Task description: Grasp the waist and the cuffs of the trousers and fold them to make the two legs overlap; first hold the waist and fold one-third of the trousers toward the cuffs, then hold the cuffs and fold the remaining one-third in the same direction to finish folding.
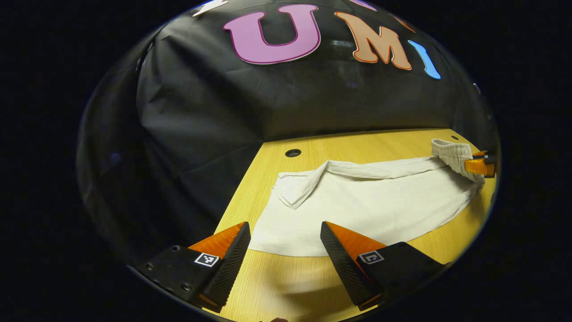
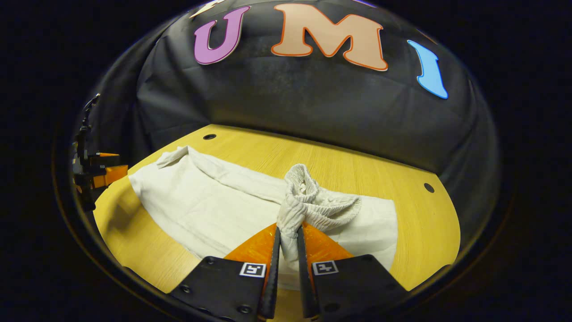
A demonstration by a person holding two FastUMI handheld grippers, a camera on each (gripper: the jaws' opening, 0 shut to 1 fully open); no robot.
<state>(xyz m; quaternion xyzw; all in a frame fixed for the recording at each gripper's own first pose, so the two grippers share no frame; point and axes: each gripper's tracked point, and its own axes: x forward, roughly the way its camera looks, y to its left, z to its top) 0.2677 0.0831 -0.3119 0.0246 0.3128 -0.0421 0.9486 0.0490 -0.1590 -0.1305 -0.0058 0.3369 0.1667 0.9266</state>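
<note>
At the bottom of the right gripper view the right gripper [image 2: 288,243] is clamped on the gathered elastic waist [image 2: 308,201] of the white trousers [image 2: 210,201], both fingers pressing the bunched cloth and lifting it. In the left gripper view the left gripper [image 1: 285,241] stands spread wide — nothing between its fingers — at the lower centre over the cuff end, while the trousers lie flat across the wooden table [image 1: 357,143].

Left gripper view: low over the table's [image 1: 313,154] near edge, facing along the trousers [image 1: 371,201] toward the booth wall, right gripper [image 1: 480,165] far off. Right gripper view: close above the bunched waist [image 2: 304,201], facing the same wall. Shared: trousers, tabletop, wall.
</note>
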